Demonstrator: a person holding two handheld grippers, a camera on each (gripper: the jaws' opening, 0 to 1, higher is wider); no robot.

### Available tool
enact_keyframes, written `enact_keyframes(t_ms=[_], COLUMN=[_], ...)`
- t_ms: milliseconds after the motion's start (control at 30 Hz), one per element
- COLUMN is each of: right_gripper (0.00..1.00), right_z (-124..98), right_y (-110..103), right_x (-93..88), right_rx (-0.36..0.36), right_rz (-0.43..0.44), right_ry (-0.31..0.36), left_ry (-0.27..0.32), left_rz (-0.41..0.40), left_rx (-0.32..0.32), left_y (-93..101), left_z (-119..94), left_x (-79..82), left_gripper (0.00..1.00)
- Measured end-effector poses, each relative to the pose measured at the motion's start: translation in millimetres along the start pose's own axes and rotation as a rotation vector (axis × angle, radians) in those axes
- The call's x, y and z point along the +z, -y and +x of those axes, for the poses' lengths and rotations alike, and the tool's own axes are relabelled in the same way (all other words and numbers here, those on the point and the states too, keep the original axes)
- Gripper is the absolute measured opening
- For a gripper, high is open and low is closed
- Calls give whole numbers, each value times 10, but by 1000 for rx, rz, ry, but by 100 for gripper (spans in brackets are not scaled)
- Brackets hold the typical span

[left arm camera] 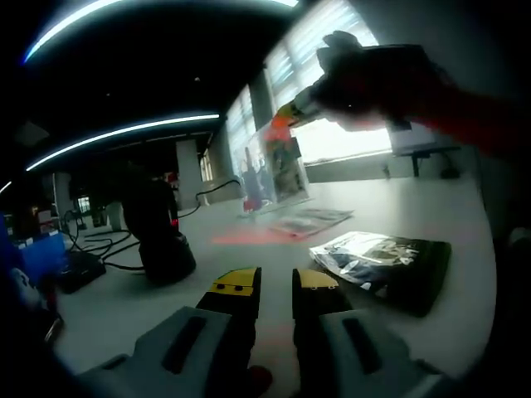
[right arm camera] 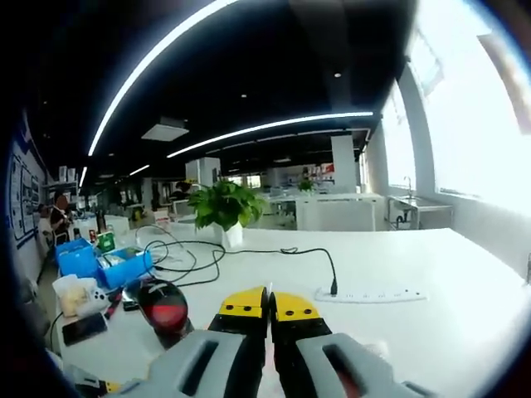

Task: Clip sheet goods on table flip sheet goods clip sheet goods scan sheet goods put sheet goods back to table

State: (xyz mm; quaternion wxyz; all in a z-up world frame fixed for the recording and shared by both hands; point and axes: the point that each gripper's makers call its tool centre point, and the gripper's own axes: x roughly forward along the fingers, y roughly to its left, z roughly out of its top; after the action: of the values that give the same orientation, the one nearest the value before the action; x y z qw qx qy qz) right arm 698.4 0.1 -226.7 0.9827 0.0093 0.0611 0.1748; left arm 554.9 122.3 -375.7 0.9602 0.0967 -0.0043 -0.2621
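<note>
1. Here, in the left gripper view, the left gripper [left arm camera: 274, 286] hovers over the white table [left arm camera: 431, 207], its yellow-tipped jaws narrowly apart and holding nothing.
2. Just beyond, a dark foil packet [left arm camera: 383, 267] lies flat on the table.
3. Farther off, the right gripper [left arm camera: 286, 116] holds a clear sheet packet [left arm camera: 278, 170] upright above the table.
4. In the right gripper view, its jaws meet; beyond sit a scanner [right arm camera: 166, 308], power strip [right arm camera: 369, 295] and potted plant [right arm camera: 224, 207].

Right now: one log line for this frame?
right gripper: shut on clear sheet pack, raised | left gripper: open, empty | foil pack: on table
</note>
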Motion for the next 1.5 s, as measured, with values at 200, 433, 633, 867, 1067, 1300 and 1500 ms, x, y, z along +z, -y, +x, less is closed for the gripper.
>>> enact_keyframes(t_ms=[200,433,633,867,1067,1300,1500], right_gripper=[0,0,0,0,0,0,0], right_z=[3,31,65,130,221,307,406], right_y=[-101,-166,-184,-136,-108,-179,-181], right_x=[-56,-117,-128,-142,-135,-142,-152], right_rx=[5,7,8,-8,-17,-35,-47], right_rz=[-11,-6,-10,-9,18,-25,-18], right_ry=[-2,0,6,25,57,95,119], left_ry=[-1,0,0,0,-1,0,2], left_rz=[0,2,2,3,4,1,-2], left_rx=[1,0,1,1,3,3,2], left_y=[-3,0,1,4,-5,-14,-25], left_z=[-1,-3,-4,-13,-36,-43,-43], left_x=[-2,0,0,-1,-5,-8,-8], left_gripper=[8,8,8,8,8,8,8])
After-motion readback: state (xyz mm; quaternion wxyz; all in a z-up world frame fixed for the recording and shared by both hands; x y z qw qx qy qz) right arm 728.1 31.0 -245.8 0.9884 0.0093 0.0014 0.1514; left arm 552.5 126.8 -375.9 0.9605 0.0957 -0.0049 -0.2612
